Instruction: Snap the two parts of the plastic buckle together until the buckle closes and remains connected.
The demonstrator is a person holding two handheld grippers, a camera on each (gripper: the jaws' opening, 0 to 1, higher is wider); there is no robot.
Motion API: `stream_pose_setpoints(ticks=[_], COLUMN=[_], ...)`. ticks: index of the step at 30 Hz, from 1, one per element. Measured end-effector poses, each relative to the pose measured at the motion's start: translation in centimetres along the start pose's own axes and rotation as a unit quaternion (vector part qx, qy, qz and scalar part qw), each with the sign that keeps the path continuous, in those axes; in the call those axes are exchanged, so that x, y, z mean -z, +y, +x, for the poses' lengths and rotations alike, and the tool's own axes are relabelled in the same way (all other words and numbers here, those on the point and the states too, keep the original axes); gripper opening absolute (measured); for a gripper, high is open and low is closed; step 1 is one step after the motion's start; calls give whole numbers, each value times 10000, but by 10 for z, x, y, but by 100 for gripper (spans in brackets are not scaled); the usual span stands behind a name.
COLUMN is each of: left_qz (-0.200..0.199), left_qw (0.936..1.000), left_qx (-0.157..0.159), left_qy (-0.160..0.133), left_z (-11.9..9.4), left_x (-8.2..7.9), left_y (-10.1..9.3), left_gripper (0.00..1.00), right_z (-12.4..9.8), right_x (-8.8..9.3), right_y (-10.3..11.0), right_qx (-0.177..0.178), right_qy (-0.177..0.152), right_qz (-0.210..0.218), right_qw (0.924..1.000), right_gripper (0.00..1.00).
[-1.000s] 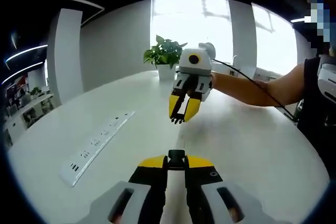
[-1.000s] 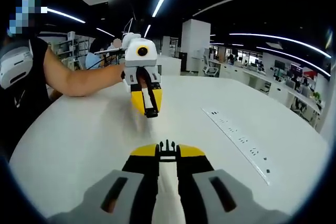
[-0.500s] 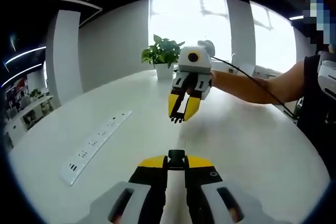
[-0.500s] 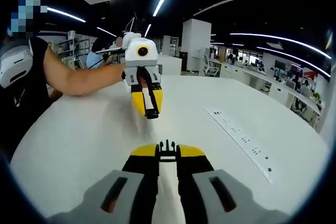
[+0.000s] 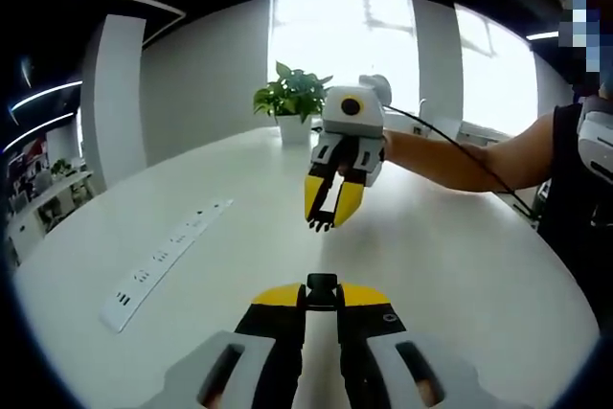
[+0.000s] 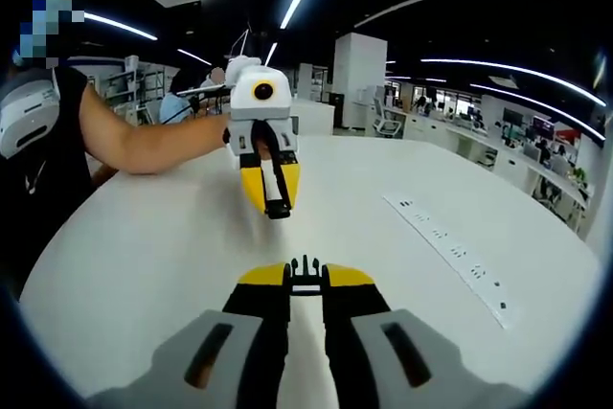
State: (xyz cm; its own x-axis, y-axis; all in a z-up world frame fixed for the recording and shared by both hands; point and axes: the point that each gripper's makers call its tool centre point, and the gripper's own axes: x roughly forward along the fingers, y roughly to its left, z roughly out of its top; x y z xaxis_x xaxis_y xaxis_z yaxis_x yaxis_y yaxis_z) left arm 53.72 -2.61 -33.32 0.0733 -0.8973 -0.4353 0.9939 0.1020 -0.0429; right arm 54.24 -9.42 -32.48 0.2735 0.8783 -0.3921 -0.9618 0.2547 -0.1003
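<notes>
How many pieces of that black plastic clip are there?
2: the socket half is clamped in the left gripper, and the pronged half is clamped in the right gripper, both above the white table.

Big round white glossy table (image 5: 460, 275) (image 6: 144, 246). Long white multi-socket power strip (image 5: 165, 261) (image 6: 452, 251) flat on top, nr one edge. Green leafy plant in white pot (image 5: 290, 102) at far rim.

A smooth white table (image 5: 460, 265) with a soft satin sheen reflects window light. The left gripper (image 5: 322, 296) and right gripper (image 6: 305, 277) have glossy yellow and matt black plastic jaws, each pinching a black plastic buckle part. A white plastic power strip (image 5: 163, 261) lies flat.
</notes>
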Motion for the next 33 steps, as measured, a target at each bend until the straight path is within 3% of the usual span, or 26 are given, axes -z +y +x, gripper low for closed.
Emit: stream_pose_setpoints(ticks=[33], left_qz=[37], left_qw=[9999], left_qx=[156], left_qy=[63], left_z=[-1], left_x=[6], left_y=[-18], left_gripper=[11], right_z=[1], right_x=[3], right_y=[22], right_qx=[-105], right_qy=[114], right_qz=[-15], right_qw=[9999], right_gripper=[11])
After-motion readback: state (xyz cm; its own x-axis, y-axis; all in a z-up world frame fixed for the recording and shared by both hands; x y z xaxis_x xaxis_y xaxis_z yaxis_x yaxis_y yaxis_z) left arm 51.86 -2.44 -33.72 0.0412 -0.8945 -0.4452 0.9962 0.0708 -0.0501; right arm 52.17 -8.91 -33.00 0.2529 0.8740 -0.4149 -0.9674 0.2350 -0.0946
